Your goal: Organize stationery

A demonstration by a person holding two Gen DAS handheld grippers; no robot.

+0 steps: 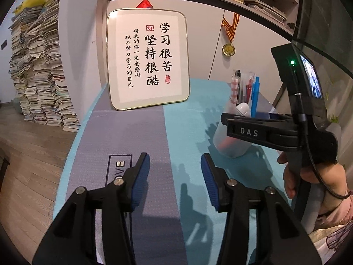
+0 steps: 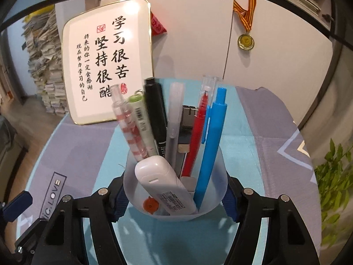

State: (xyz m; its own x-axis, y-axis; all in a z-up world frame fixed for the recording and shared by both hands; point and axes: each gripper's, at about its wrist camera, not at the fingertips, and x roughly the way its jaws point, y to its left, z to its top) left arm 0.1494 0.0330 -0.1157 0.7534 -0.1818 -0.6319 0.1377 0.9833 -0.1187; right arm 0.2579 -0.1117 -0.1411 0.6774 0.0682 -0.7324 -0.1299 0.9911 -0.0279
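Observation:
A translucent white pen cup (image 2: 211, 201) stands on the blue and grey mat, held between the blue pads of my right gripper (image 2: 174, 201), which is shut on it. In the cup are a blue pen (image 2: 213, 141), a red pen (image 2: 196, 139), a black marker (image 2: 155, 112), a clear pen (image 2: 174, 114), a green-capped pen (image 2: 141, 119), a pink checked pen (image 2: 130, 128), a white correction tape (image 2: 163, 183) and a metal clip (image 2: 187, 117). In the left wrist view the cup (image 1: 233, 141) sits at the right. My left gripper (image 1: 175, 176) is open and empty over the mat.
A framed calligraphy board (image 1: 147, 59) leans on the white cabinet at the back of the mat (image 1: 123, 132). A medal (image 1: 228, 48) hangs on the cabinet. A tall paper stack (image 1: 37, 70) stands on the floor at left. A green plant (image 2: 331, 187) is at right.

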